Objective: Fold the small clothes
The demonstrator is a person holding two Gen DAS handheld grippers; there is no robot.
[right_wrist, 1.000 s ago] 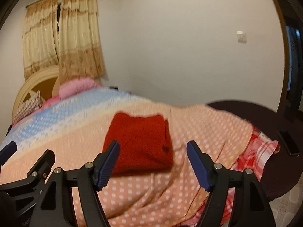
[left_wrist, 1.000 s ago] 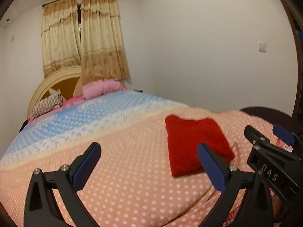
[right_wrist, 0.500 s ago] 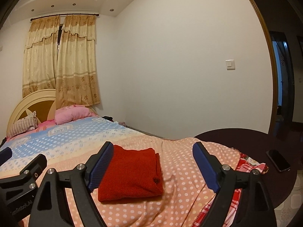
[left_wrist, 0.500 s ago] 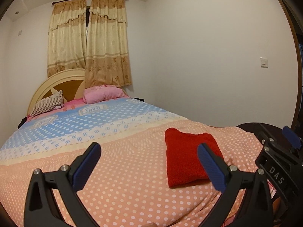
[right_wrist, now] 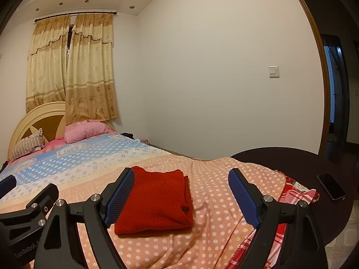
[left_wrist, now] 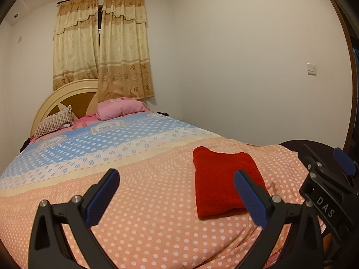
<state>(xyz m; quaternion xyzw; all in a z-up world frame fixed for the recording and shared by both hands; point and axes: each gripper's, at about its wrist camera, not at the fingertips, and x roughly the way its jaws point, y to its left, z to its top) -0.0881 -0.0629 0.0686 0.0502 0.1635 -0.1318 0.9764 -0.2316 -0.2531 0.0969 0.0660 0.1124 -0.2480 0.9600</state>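
Left gripper (left_wrist: 175,191): raised, drawn back from red garment (left_wrist: 224,181).
Right gripper (right_wrist: 181,192): raised likewise.
View: levelled, more ceiling seen.

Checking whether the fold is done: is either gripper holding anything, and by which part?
Nothing is held. The left gripper and right gripper are open; the red folded garment lies free on the bed.

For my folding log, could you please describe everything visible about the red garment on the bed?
The red garment is deep red, fuzzy like knit or fleece, folded into a neat thick rectangle with stacked layers showing along its right edge. It lies flat on the polka-dot peach bedspread near the bed's foot. Nothing grips it.
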